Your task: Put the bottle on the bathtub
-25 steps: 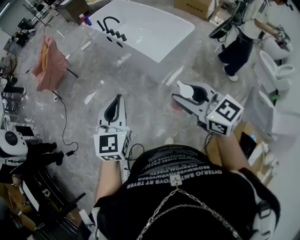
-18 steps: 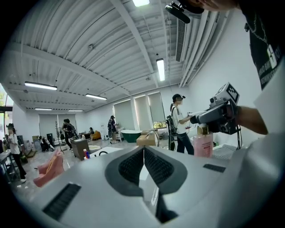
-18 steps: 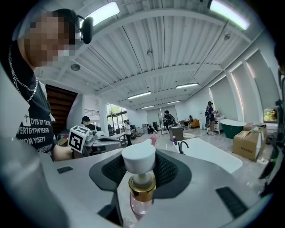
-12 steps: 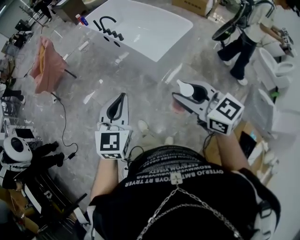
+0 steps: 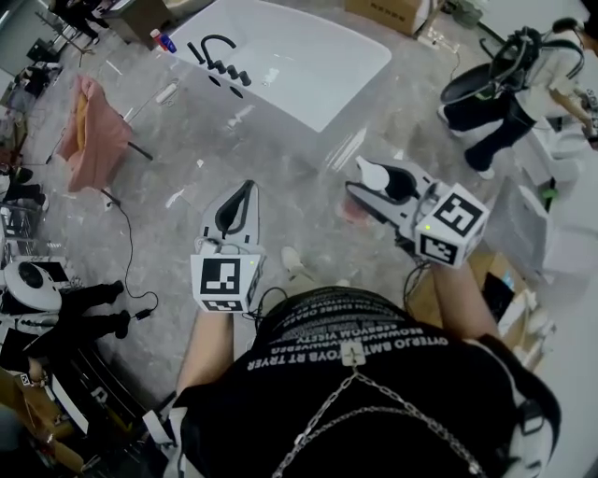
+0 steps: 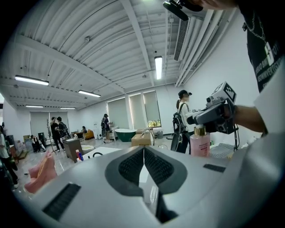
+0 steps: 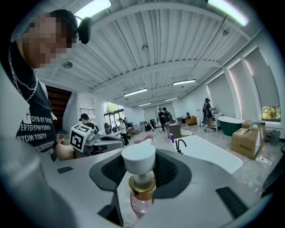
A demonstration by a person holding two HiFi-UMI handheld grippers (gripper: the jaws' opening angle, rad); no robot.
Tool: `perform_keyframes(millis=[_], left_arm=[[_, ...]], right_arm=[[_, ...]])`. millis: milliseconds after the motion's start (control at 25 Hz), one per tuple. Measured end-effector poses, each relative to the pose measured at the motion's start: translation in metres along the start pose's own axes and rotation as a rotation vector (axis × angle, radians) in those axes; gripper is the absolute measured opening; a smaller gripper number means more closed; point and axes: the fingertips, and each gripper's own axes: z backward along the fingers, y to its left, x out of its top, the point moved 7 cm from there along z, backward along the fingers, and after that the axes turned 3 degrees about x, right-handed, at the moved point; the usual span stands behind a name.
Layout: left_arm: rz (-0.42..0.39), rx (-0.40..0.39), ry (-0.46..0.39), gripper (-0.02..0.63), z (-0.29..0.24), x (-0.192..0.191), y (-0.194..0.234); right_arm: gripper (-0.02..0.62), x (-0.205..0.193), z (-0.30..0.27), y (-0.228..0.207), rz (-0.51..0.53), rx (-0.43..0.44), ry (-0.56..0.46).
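1. The glossy grey stone-patterned floor carries everything.
2. A white bathtub stands on it at the far side.
3. A cardboard box sits just beyond the tub.
4. A stand draped with pink cloth stands at the left, with a black cable trailing nearby.

A large open room with a glossy grey, marble-patterned floor that mirrors the lights overhead. The ceiling is white and ribbed, crossed by beams and fitted with long strip lights. The walls are white, and tall windows with pale blinds line the far end. A pink cloth hangs on a stand, with a black cable trailing across the floor nearby. Cardboard boxes sit at the far edge. A dark green tub stands near the windows. Several people stand far off, and a person with a backpack is closer.
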Motion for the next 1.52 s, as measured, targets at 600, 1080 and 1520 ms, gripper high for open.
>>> perform_keyframes(millis=[600,1080,1520], left_arm=[[0.014,-0.009,0.028,0.006,-0.072,-0.011,0.106],[0.070,0.000,0.029,0.006,-0.090,-0.033,0.170],[0.087,-0.039,-0.016,0.006,-0.101,-0.041,0.210]], right_arm=[[0.153,0.033,-0.117,-0.059,-0.016,0.011,0.013],[0.153,0.043,-0.181,-0.073,-0.027,-0.004,0.013],[0.153,0.053,-0.218,-0.067,-0.026,-0.057,0.011]])
